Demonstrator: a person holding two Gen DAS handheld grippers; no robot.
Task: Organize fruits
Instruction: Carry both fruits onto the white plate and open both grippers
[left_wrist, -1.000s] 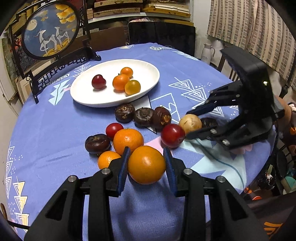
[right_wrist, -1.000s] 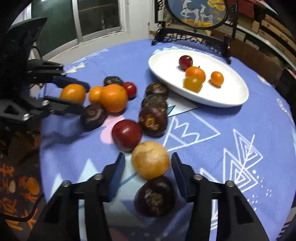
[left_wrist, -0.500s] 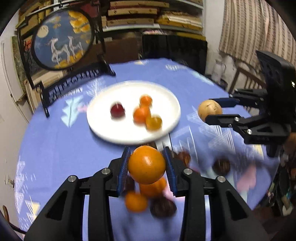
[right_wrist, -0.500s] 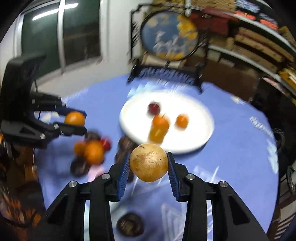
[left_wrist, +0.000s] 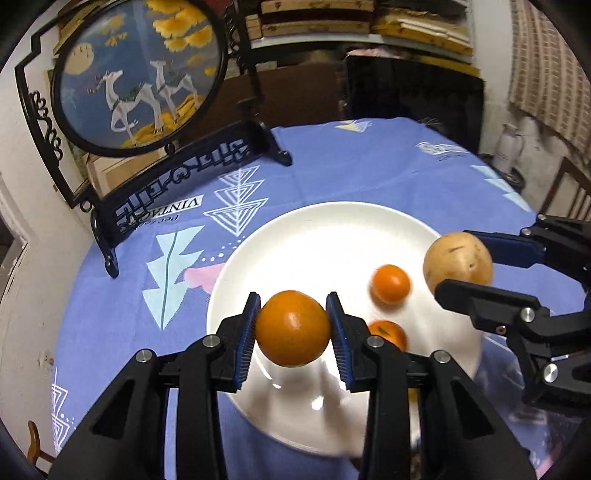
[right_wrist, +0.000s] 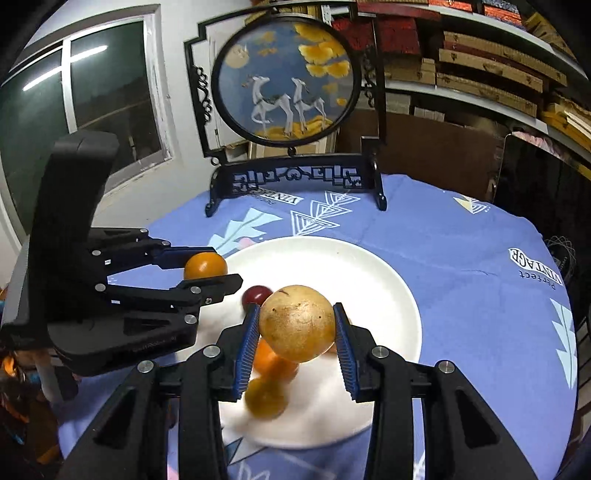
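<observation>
My left gripper (left_wrist: 292, 328) is shut on an orange (left_wrist: 292, 333) and holds it above the near left part of the white plate (left_wrist: 321, 236). My right gripper (right_wrist: 297, 328) is shut on a yellow-brown round fruit (right_wrist: 297, 323) above the same plate (right_wrist: 369, 266). In the left wrist view the right gripper (left_wrist: 458, 264) and its fruit (left_wrist: 457, 261) hang over the plate's right rim. In the right wrist view the left gripper (right_wrist: 207, 271) with the orange (right_wrist: 205, 265) is at the plate's left edge. Small orange fruits (left_wrist: 390, 283) and a red one (right_wrist: 256, 293) lie on the plate.
A round painted deer screen on a black stand (left_wrist: 140, 74) stands on the blue tablecloth (left_wrist: 332, 162) behind the plate; it also shows in the right wrist view (right_wrist: 288, 81). Shelves and a dark chair are beyond the table. The loose fruits on the cloth are out of view.
Both grippers closed on their fruits, lifted them off the cloth and carried them forward over the plate. The loose fruits on the cloth have dropped out of view.
</observation>
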